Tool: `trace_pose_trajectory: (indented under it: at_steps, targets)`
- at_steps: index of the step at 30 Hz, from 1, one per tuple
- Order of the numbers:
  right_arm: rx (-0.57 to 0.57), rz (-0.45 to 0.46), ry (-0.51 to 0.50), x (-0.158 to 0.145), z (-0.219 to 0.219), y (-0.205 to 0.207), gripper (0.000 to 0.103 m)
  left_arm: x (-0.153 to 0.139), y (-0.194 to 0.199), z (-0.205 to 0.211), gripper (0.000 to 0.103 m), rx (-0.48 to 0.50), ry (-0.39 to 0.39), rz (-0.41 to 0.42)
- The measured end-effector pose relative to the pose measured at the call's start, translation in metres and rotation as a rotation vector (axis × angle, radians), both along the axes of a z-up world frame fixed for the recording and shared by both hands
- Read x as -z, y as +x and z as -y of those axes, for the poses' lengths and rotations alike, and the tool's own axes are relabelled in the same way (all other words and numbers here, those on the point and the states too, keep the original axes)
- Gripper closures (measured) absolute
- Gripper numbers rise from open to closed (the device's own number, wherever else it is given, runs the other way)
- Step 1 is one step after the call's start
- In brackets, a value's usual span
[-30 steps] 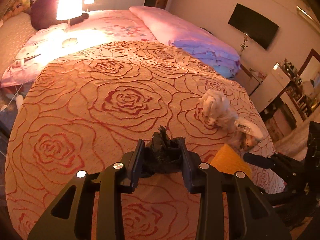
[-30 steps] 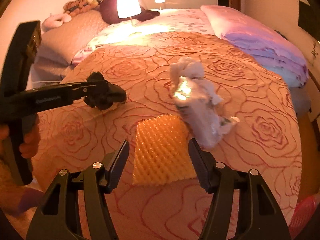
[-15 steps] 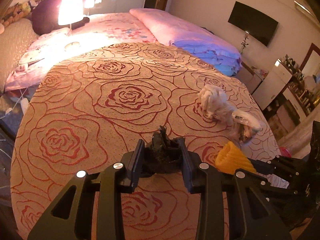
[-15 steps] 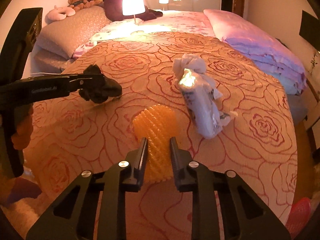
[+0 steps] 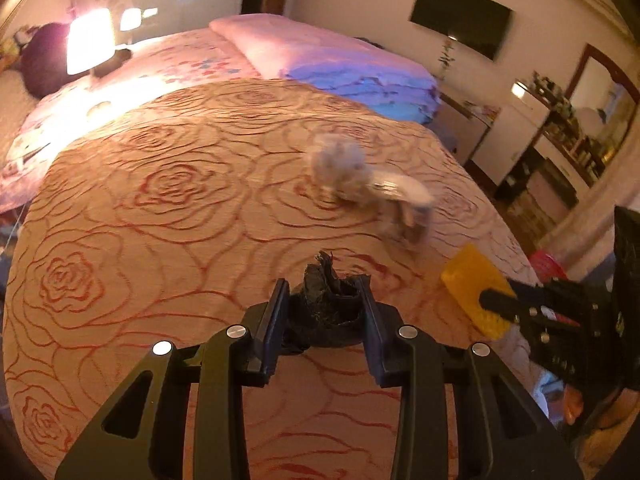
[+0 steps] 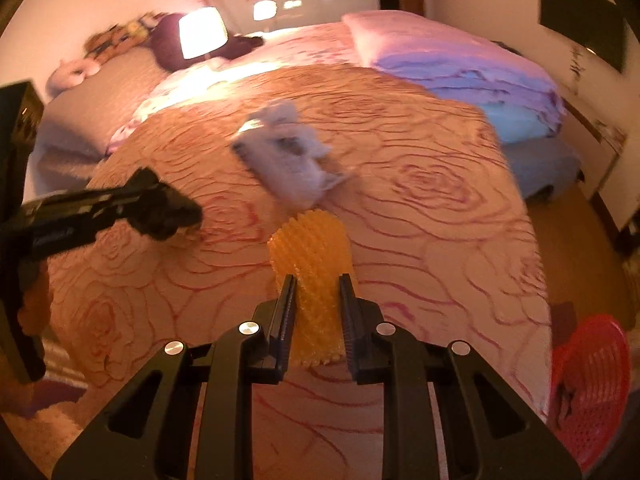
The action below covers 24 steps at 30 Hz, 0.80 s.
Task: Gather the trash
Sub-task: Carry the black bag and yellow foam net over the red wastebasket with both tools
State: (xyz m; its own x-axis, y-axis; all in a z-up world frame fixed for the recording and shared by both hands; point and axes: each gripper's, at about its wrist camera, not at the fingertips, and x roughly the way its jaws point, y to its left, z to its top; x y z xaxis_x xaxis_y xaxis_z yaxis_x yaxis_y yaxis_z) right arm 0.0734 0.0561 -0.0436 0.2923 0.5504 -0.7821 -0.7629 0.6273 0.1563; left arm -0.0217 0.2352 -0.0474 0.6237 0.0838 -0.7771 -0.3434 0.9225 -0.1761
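My left gripper (image 5: 324, 296) is shut on a crumpled black wad of trash (image 5: 326, 306), held just above the rose-patterned bedspread (image 5: 160, 208). A yellow foam net sleeve (image 6: 314, 272) is pinched between the pads of my right gripper (image 6: 318, 292), lifted off the cover. The same sleeve (image 5: 476, 288) shows at the right of the left wrist view. A white crumpled tissue with a plastic wrapper (image 6: 286, 156) lies on the bed beyond both grippers, blurred. In the right wrist view the left gripper (image 6: 176, 214) reaches in from the left with the black wad.
A red mesh basket (image 6: 588, 380) stands on the floor off the bed's right corner. Folded pink and blue quilts (image 6: 460, 64) lie at the far right of the bed. A lit lamp (image 6: 200, 32) and plush toys sit by the headboard.
The right gripper closed on the yellow foam sleeve and lifted it, rolling it up. Both grippers swung sideways with their loads; the red basket came into the right view.
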Motion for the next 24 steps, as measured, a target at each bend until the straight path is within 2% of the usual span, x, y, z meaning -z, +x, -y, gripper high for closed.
trace_pose_trajectory:
  at_steps: [6, 18, 24]
  targets:
    - [0.11, 0.002, 0.012, -0.001, 0.029, 0.014, 0.082, 0.001, 0.009, 0.028, 0.07, 0.076, 0.002, -0.004]
    - [0.245, 0.031, 0.042, -0.014, 0.063, 0.032, 0.082, -0.002, 0.027, 0.06, 0.07, 0.172, 0.02, -0.006]
    - [0.331, 0.036, 0.05, -0.018, 0.091, 0.044, 0.082, -0.002, 0.046, 0.084, 0.07, 0.262, 0.042, -0.015]
